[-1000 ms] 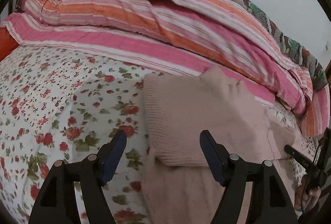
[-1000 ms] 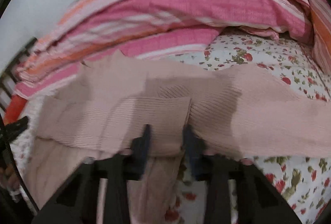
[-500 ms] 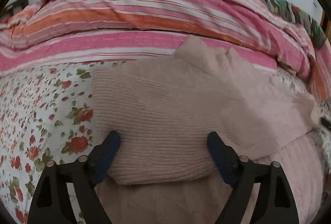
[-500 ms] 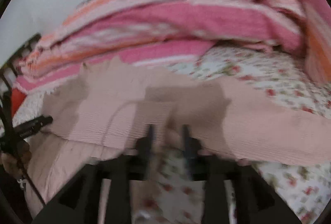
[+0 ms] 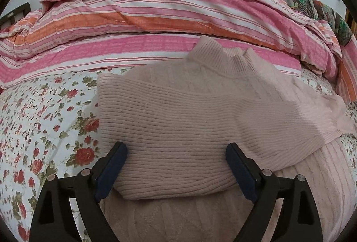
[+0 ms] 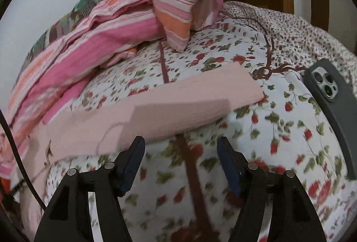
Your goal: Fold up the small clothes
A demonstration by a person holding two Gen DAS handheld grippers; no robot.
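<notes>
Ribbed pink knit sweater (image 5: pixel 178 121) lies folded on floral bedsheet (image 5: pixel 44 121); both grippers' jaws gape wide, empty.

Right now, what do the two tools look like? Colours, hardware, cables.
Left tool and right tool match: black angular finger frames with triangular cutouts, round silver fasteners, dark blue pads on the inner faces. A thin black cable shows in the right view.

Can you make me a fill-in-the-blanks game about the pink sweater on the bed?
1. The pink sweater lies on a bedsheet printed with ____.
2. Both the left gripper and the right gripper are ____.
3. The phone lies with its ____ facing up.
4. The piled quilt has a ____ pattern.

Missing words: flowers; open; camera; striped
</notes>
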